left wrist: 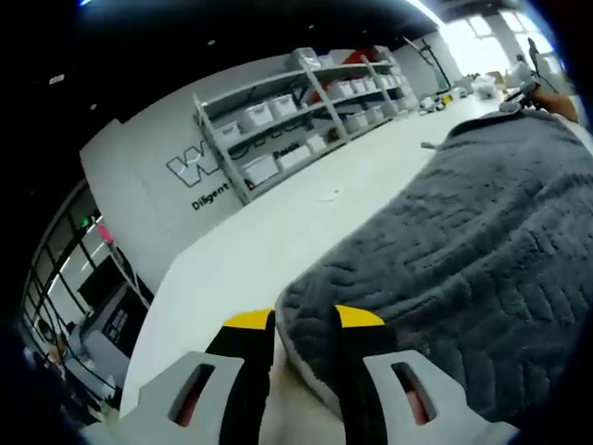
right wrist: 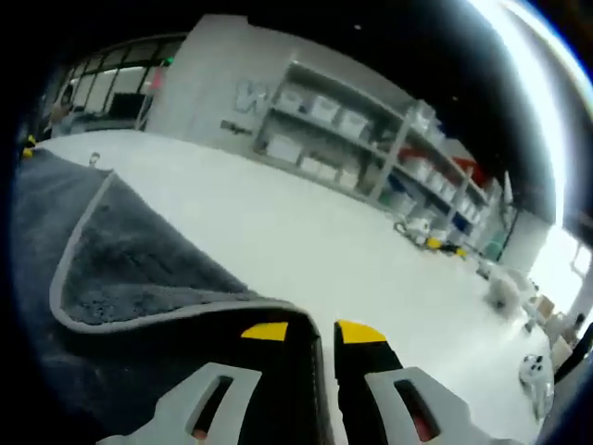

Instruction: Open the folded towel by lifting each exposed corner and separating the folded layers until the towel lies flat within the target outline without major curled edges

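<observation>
Grey towel (left wrist: pixel 473 250) found lying on white counter (left wrist: pixel 278 241), spreading ahead and rightward from left hand-held gripper (left wrist: pixel 304 320), jaws clamped on its near corner edge. Right hand-held gripper (right wrist: pixel 313 330) noted gripping a bound corner, folded layer (right wrist: pixel 130 269) extending leftward.

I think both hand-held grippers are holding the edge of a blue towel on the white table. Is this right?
Not quite: the towel is dark grey, not blue, as the left gripper view shows. The rest holds: both hand-held grippers pinch its edge on the white table.
</observation>
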Motion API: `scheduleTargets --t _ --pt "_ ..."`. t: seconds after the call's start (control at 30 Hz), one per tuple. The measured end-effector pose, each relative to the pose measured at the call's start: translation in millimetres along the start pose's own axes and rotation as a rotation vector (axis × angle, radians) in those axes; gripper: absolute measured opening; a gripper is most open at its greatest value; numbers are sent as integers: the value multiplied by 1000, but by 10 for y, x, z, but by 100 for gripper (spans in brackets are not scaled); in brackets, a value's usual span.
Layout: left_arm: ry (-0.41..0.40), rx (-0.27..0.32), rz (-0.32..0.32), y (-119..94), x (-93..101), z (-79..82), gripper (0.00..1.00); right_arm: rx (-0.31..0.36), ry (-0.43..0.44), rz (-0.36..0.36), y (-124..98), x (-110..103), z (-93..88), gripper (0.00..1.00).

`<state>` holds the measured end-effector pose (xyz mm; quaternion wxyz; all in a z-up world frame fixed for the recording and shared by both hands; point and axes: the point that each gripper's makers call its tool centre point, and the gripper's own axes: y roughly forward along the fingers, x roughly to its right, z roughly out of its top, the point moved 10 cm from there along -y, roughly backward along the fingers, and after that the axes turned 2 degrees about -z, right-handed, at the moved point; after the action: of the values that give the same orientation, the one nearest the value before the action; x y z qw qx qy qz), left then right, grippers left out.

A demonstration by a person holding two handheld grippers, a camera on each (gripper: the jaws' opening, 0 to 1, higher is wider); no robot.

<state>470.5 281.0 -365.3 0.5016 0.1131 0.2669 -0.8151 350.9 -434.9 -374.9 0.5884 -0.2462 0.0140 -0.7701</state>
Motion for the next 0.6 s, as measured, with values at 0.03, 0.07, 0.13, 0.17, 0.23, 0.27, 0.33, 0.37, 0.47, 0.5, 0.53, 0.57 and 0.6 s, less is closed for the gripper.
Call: scheduleTargets --t 0.03,0.07,0.13,0.17,0.23,0.27,0.33,0.37,0.47,0.5,0.53,0.57,0.6 --pt "0 1 0 -1 0 -1 23 2 10 0 -21 14 -16 13" --pt "-2 1 0 -1 -1 -2 23 2 8 -2 -38 14 -23 13" --pt "4 2 2 -2 -2 -2 23 3 -31 -12 -92 22 -21 12" --pt "9 2 3 -1 -5 0 23 -8 -77 -23 -117 39 -12 9" --pt "23 0 6 -6 1 4 23 -21 -129 -32 -148 48 -2 9" --pt "25 0 6 -9 4 5 23 -31 -152 -37 -184 60 -2 8" --pt "27 0 7 -10 3 6 23 -29 -156 -36 -273 91 -8 5" --pt "29 0 7 -8 1 6 23 -4 -143 -24 -322 110 -4 1" --pt "32 1 8 -10 6 8 23 20 -71 1 -474 199 -53 0" --pt "35 1 8 -12 11 9 23 20 -61 14 -484 215 -92 0" --pt "40 2 7 -10 13 10 23 24 -56 22 -494 230 -126 0" --pt "42 2 7 -9 14 11 22 25 -54 25 -504 232 -134 0" --pt "45 2 8 -11 18 12 22 31 -48 47 -543 223 -161 0"
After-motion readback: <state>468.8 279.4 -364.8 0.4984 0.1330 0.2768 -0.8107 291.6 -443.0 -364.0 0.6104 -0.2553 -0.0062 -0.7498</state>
